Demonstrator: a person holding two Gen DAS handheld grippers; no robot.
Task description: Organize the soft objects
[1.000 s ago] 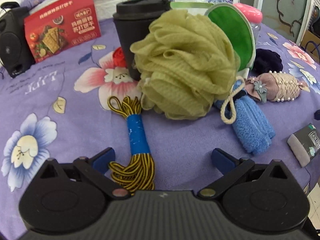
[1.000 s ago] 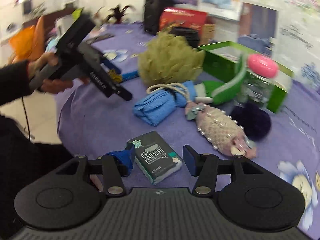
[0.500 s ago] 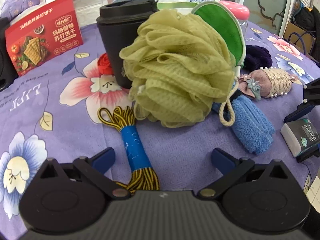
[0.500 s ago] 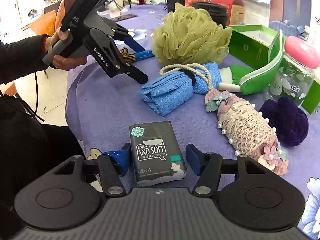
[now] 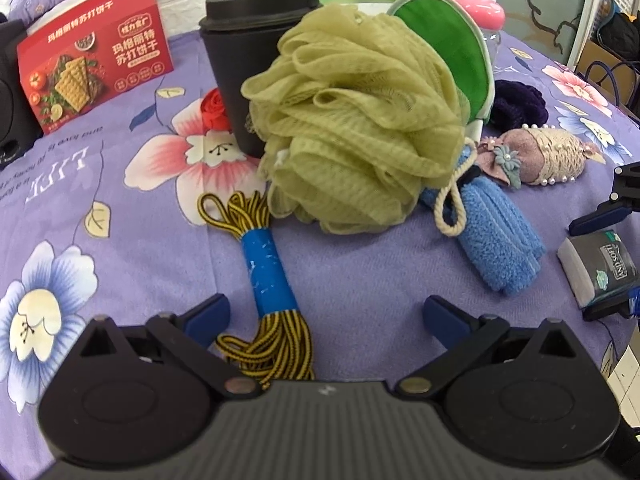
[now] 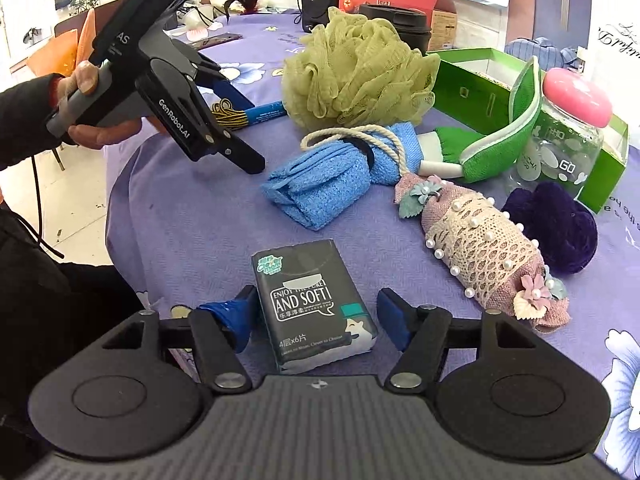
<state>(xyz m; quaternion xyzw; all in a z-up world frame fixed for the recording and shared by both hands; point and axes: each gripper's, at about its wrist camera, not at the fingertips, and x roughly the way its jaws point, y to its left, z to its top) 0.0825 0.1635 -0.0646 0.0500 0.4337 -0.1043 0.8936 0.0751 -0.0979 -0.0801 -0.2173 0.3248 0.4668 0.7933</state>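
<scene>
Right gripper (image 6: 314, 316) jaws just been opening, straddling tissue pack (image 6: 314, 306) near tabletop (image 6: 192, 216) edge, right pad clear. Left gripper (image 5: 324, 318) wide, empty. Risk: off-centre closing nudges pack over edge.

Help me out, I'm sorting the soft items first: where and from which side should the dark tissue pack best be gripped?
Grip the tissue pack across its two long side edges, coming down from above and the table-edge side. It lies flat on the purple cloth with its long axis running away from the right claw, whose jaws have just been opening and already straddle it without pressing. The short width fits; the soft wrapping should give slightly.
</scene>
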